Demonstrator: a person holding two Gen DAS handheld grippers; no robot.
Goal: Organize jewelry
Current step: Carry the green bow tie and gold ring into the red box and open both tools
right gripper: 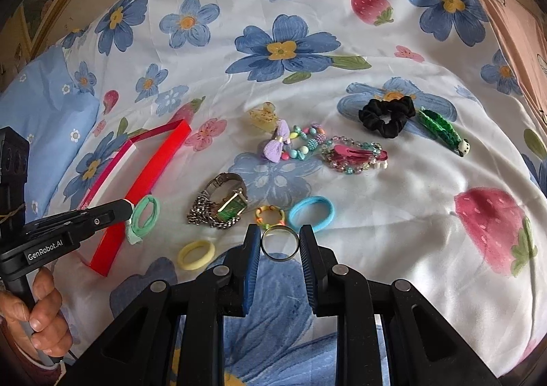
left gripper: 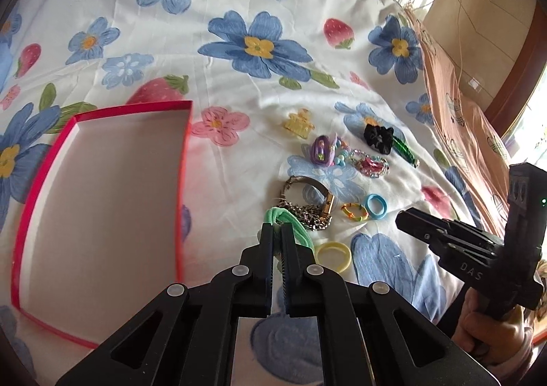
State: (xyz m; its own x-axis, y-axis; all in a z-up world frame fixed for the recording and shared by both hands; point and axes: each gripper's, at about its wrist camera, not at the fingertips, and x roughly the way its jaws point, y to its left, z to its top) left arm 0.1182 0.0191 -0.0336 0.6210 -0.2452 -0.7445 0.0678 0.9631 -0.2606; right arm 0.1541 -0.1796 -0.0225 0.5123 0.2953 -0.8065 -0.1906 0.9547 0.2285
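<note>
My left gripper [left gripper: 277,232] is shut on a mint green hair tie [left gripper: 290,220], held above the bedsheet just right of the empty red box [left gripper: 181,187]; the tie also shows in the right wrist view [right gripper: 145,215]. My right gripper [right gripper: 279,235] holds a dark metal ring [right gripper: 280,244] between its fingers. Loose on the sheet lie a gold watch [right gripper: 229,204] with a chain bracelet, a yellow hair tie [right gripper: 196,254], a blue hair tie [right gripper: 311,212], a small multicoloured tie [right gripper: 270,215], bead bracelets [right gripper: 352,155], a purple bow [right gripper: 277,146], a black scrunchie [right gripper: 386,116] and a green clip [right gripper: 441,131].
A floral bedsheet [right gripper: 376,215] covers the bed. A yellow claw clip [right gripper: 263,117] lies behind the pile. A blue pillow [right gripper: 41,112] sits at the left, a peach blanket [left gripper: 458,119] along the right. The red box's side wall [right gripper: 136,187] stands beside my left gripper.
</note>
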